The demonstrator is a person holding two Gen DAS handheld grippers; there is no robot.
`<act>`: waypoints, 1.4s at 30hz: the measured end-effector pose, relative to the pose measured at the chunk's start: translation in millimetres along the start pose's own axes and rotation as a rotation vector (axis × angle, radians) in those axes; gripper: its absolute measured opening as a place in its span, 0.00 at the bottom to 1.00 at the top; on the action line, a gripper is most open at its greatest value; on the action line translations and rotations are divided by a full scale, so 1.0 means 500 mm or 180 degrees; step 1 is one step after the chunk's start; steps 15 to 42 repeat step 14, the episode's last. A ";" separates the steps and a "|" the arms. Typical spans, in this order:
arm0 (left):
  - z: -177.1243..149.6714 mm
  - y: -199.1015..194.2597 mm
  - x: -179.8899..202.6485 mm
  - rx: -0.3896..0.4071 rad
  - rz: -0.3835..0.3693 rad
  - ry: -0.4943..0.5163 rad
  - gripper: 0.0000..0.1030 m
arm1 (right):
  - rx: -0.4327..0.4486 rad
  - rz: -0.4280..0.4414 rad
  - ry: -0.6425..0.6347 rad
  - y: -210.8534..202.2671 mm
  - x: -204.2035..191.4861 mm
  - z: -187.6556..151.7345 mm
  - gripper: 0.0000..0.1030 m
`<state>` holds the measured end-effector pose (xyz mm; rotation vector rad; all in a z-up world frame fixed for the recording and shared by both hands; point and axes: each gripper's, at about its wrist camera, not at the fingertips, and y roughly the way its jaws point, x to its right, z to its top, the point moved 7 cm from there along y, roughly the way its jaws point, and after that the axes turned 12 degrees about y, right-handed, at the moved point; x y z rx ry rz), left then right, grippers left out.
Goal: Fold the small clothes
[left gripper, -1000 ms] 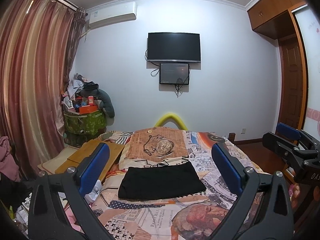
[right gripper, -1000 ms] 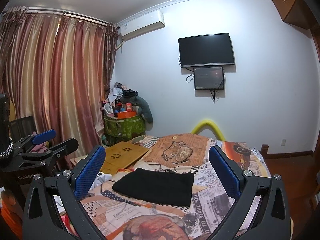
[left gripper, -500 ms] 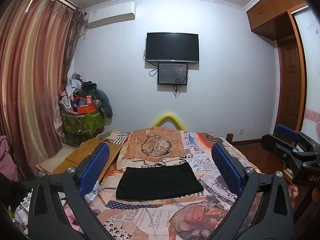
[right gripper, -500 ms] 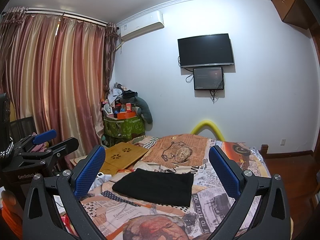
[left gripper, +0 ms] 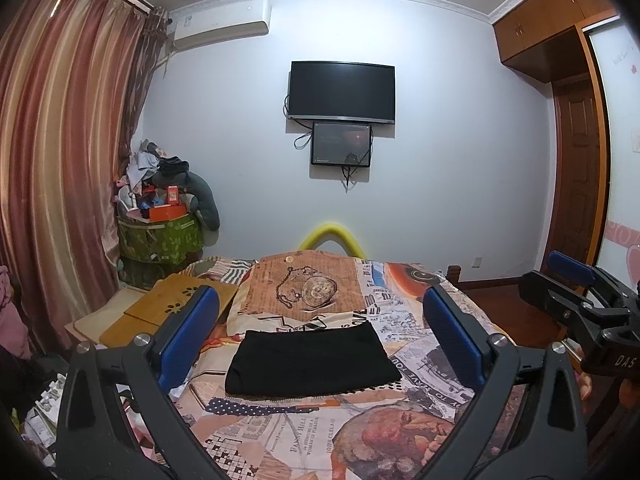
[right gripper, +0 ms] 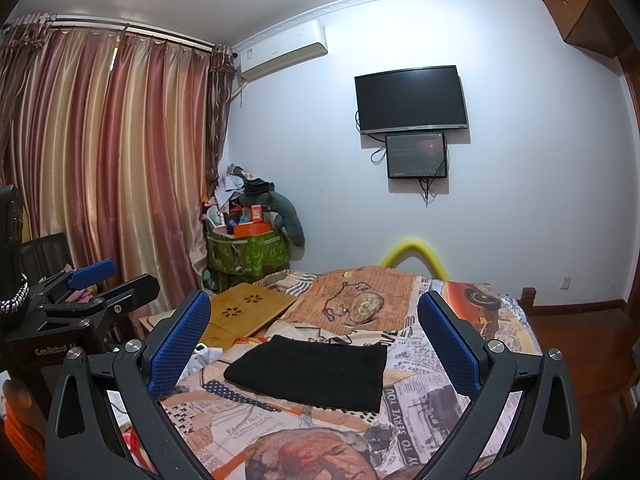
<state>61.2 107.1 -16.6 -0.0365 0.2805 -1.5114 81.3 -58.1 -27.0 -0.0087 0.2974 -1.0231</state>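
Observation:
A black garment (left gripper: 310, 362) lies flat in a folded rectangle on the bed with the newspaper-print cover (left gripper: 420, 368); it also shows in the right wrist view (right gripper: 312, 372). My left gripper (left gripper: 318, 328) is open and empty, held above and short of the garment. My right gripper (right gripper: 314, 328) is open and empty, also back from the garment. The right gripper shows at the right edge of the left wrist view (left gripper: 576, 296). The left gripper shows at the left edge of the right wrist view (right gripper: 100, 284).
A wooden lap desk (right gripper: 244, 314) lies at the bed's left side. A green bin piled with clutter (left gripper: 160, 236) stands in the corner by the curtains (left gripper: 60, 160). A TV (left gripper: 342, 92) hangs on the far wall. A wooden door (left gripper: 576, 184) is at right.
Both grippers have drifted very slightly; the view shifts a little. The garment has not moved and both grippers stay open.

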 end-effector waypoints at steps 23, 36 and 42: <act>-0.009 0.006 -0.001 -0.0041 -0.0051 -0.0027 1.00 | -0.0055 -0.0018 0.0004 0.011 -0.011 -0.004 1.00; -0.009 0.006 -0.001 -0.0041 -0.0051 -0.0027 1.00 | -0.0055 -0.0018 0.0004 0.011 -0.011 -0.004 1.00; -0.009 0.006 -0.001 -0.0041 -0.0051 -0.0027 1.00 | -0.0055 -0.0018 0.0004 0.011 -0.011 -0.004 1.00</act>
